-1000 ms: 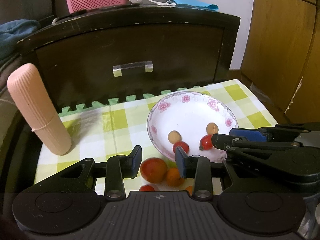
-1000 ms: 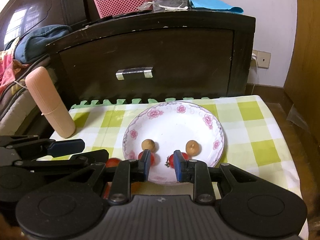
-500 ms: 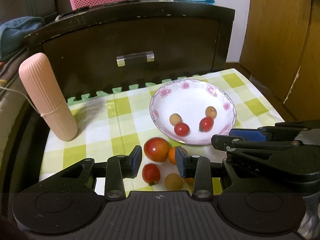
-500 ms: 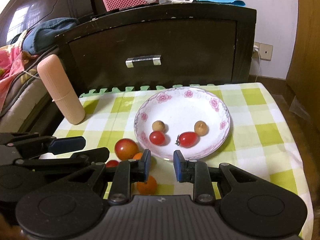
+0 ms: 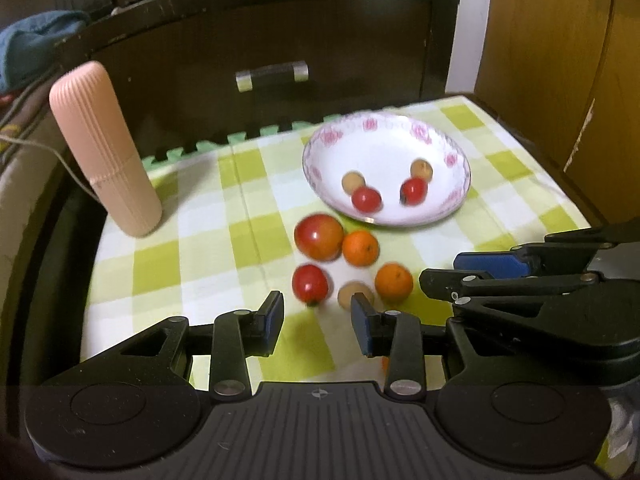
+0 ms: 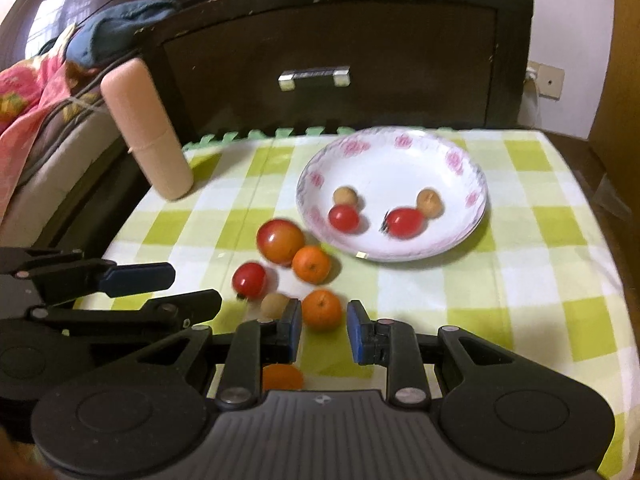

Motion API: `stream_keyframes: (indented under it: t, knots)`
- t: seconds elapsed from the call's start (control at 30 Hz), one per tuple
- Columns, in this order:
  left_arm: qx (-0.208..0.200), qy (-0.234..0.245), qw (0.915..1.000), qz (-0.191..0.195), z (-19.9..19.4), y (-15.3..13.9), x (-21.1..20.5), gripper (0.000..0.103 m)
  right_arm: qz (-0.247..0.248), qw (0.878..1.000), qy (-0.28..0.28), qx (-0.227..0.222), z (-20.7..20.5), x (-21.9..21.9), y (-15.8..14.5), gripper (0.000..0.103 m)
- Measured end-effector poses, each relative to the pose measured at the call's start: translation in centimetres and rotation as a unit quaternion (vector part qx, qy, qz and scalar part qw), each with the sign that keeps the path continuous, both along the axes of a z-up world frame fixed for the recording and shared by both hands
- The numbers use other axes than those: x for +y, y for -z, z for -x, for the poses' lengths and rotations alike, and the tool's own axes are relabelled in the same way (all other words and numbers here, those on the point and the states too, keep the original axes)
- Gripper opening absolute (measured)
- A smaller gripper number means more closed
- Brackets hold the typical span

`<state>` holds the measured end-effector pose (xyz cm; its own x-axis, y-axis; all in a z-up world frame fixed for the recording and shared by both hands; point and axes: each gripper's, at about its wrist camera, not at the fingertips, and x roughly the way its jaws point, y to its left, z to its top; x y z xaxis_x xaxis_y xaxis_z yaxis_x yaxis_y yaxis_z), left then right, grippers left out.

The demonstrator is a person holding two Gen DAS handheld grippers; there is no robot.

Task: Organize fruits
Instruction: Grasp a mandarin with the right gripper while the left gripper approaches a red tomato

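Both my grippers have pulled back from the plate [image 6: 478,216], bringing more loose fruit into view. My left gripper [image 5: 316,318] and right gripper [image 6: 323,330] are spread and grip nothing. The plate holds two cherry tomatoes and two small brown fruits. An apple [image 6: 280,241], oranges [image 6: 321,309] and a tomato [image 6: 249,279] lie on the green-checked cloth [image 6: 540,312] beside it. Behind stand a dark drawer cabinet [image 6: 340,40] and a pink ribbed cylinder [image 6: 146,128].

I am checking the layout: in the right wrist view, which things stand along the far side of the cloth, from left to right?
Pink ribbed cylinder → floral plate, on the checked cloth.
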<state>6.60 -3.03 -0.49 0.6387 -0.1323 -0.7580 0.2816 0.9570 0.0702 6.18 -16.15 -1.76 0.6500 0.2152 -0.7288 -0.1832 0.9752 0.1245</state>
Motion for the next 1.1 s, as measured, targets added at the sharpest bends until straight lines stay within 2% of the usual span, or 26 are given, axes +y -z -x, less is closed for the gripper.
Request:
stream_keyframes:
  t: [0.07,0.2,0.47,0.9,1.03,1.1]
  knots:
    - [0.010,0.003,0.9999,-0.001,0.2,0.2,0.3,0.048,0.000,1.000,-0.004,0.006,0.3,0.1,0.3,0.024]
    - [0.010,0.006,0.9999,-0.012,1.0,0.3,1.0,0.062,-0.006,1.000,-0.015,0.016,1.0,0.0,0.7,0.029]
    - [0.014,-0.021,0.9997,-0.003,0.9,-0.1,2.7,0.062,-0.002,0.998,-0.060,0.035,1.9,1.5,1.7,0.032]
    - [0.029,-0.009,0.9995,-0.005,0.5,1.2,2.7,0.064,0.006,0.995,-0.077,0.061,0.7,2.5,4.0,0.032]
    - [0.035,0.004,0.9994,0.007,-0.2,1.8,2.3,0.065,0.008,0.995,-0.079,0.058,1.0,2.2,4.1,0.030]
    - [0.033,0.006,0.9994,-0.001,-1.1,2.3,2.0,0.065,0.004,0.995,-0.077,0.056,1.1,1.9,4.0,0.029]
